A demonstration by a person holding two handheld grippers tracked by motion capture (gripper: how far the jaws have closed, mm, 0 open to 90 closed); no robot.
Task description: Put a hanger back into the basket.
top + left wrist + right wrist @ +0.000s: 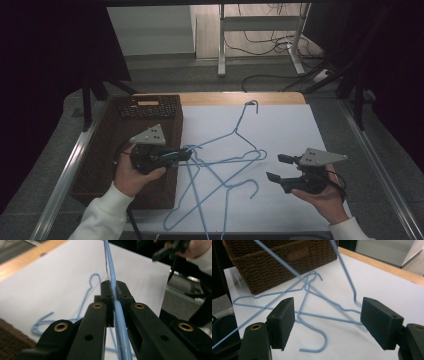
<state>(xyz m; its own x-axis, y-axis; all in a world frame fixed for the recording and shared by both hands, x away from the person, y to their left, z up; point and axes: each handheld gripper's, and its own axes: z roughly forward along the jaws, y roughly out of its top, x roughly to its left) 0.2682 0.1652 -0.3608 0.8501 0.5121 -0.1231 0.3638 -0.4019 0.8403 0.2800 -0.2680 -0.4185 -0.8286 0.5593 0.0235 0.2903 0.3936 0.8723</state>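
Judging from the layout, I am sorting a tangle of blue wire hangers and the job is barely under way: I see nothing in the brown wicker basket (105,165) on the left of the worktop (290,135), though its far end has a dark patterned item (148,107) lying across it. One hanger is being lifted; two others are lying crossed on the white sheet.

My left gripper (186,154) is sitting over the basket's right edge, fingers (106,293) pressed together on the lifted hanger (239,131). In the left gripper view the blue wire is running straight up between the two pads, pinched tight with no gap. The lifted hanger is slanting away from the grip toward the far middle of the worktop, its hook (252,104) being near the far wooden edge. It looks raised at my end; whether the far end is touching the sheet I cannot tell.

My right gripper (278,168) is hovering at the near right, fingers (283,321) spread wide and holding nothing. In the right gripper view the near hanger's hook (318,341) is lying on the sheet just ahead, between the open pads but below them, not touched.

Left to do, as I judge it: free the lifted hanger from the other hangers (220,175) crossing it near the middle, move it to the basket, then take the remaining two.
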